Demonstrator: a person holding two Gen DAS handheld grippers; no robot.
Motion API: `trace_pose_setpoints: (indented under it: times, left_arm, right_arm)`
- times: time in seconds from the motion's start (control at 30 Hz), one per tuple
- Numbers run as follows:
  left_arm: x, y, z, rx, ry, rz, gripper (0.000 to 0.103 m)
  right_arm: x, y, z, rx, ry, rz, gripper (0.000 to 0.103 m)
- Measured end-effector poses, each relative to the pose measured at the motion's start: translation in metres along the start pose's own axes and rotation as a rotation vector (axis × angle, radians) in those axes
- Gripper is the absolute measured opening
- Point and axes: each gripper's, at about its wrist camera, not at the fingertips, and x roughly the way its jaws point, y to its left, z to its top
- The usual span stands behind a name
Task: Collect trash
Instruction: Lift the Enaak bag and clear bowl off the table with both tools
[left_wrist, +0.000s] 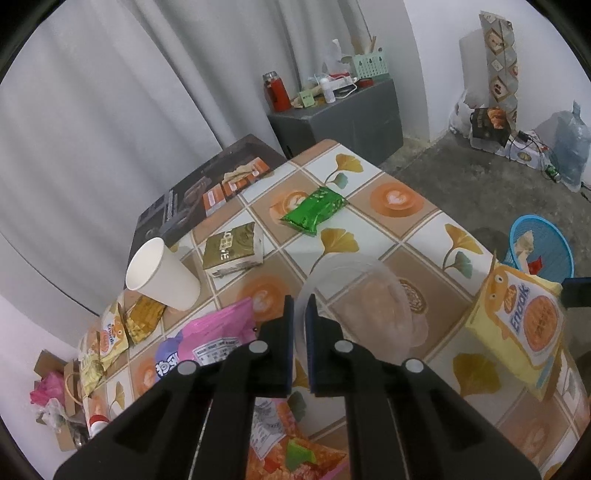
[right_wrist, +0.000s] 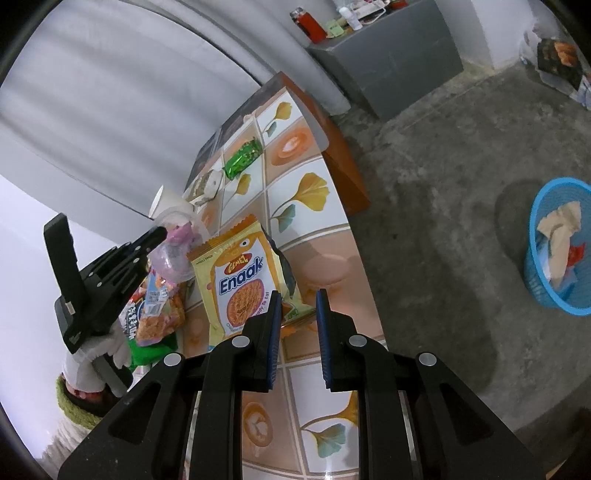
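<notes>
Left gripper (left_wrist: 300, 314) has your jaws pinched on the clear plastic cup (left_wrist: 365, 306) rim at frame centre; thin wall may slip. Right gripper (right_wrist: 298, 314) clamps the Enaak packet (right_wrist: 240, 280); blue basket (right_wrist: 546, 295) sits far right.

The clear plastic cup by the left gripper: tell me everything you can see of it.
The clear plastic cup lies tipped on its side on the patterned tablecloth, thin, see-through and looking empty. The left gripper is shut on its rim, one finger inside the mouth. In the right wrist view a pink wrapper shows against it.
</notes>
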Motion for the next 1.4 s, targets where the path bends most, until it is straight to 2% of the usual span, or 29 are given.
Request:
trace_pose_setpoints:
  times: [0.27,0.63,1.4]
  left_arm:
    - [-0.041,-0.008,-0.008,0.040,-0.070,0.033,0.006]
    - [-0.097,-0.039,-0.026,0.125,-0.153,0.072,0.006]
    - [-0.151,-0.077,-0.020,0.216,-0.274,0.123,0.006]
  right_arm:
    - [-0.010,0.000,-0.001,0.001,-0.022,0.005,0.017]
    - [-0.030,-0.004,-0.012,0.002,-0.042,0.014,0.017]
    - [-0.072,-0.013,-0.026,0.013,-0.114,0.021,0.017]
